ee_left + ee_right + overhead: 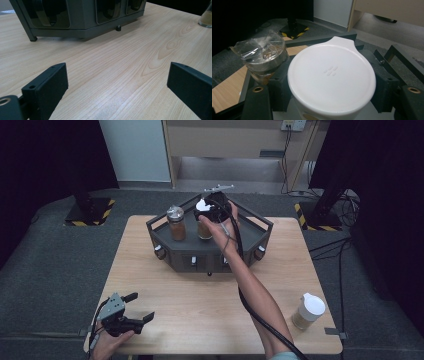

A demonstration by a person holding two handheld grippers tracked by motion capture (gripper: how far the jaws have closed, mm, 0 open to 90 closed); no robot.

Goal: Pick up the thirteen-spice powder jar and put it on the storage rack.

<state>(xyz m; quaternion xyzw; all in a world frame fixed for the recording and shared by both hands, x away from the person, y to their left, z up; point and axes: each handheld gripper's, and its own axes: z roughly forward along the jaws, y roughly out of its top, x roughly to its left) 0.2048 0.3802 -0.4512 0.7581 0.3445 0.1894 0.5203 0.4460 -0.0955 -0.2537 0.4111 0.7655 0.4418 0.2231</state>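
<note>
My right gripper (210, 209) is shut on a jar with a white lid (203, 206) and holds it over the dark grey rack (210, 257) at the back of the table. In the right gripper view the white lid (332, 75) sits between the black jaws, which press on both its sides. Beside it in the rack stands a spice jar with a foil-wrapped silver lid (176, 222) (262, 55). My left gripper (141, 306) rests open at the table's near left corner. Nothing lies between its fingers (50, 82), which point across bare wood toward the rack (82, 25).
A second white-lidded jar (308, 311) stands on the table (200, 310) at the near right; its base shows at the upper right of the left gripper view (206, 17). A black cable (260, 317) trails along the right forearm. Dark stands and floor cables surround the table.
</note>
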